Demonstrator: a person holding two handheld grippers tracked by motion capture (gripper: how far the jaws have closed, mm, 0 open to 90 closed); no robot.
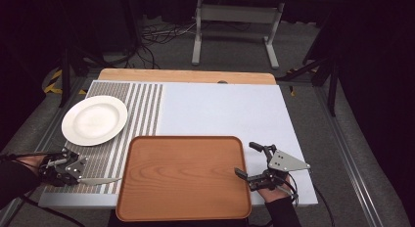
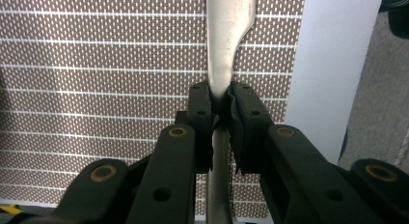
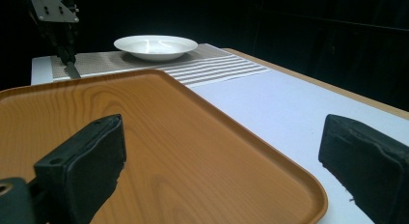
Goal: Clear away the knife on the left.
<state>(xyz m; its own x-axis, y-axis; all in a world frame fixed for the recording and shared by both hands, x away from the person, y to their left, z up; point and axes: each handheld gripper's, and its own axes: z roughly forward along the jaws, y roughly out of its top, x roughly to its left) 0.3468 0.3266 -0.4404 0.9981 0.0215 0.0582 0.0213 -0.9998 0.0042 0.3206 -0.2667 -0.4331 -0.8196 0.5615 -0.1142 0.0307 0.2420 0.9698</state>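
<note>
Partly hidden between left gripper [image 2: 219, 108] jaws, a knife [image 2: 226, 35], tip cropped.

Silver table knife [image 1: 100, 180], lying flat over striped placemat [image 1: 105, 158], handle clamped, blade toward tray [image 1: 186, 175]

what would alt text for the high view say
The left tool is shut on a silver metal table knife above a brown-and-white striped woven placemat, beside an empty rectangular wooden tray at the table's near edge. The right tool sits open at the tray's right rim, and a round white ceramic plate lies on the placemat's far left.
</note>
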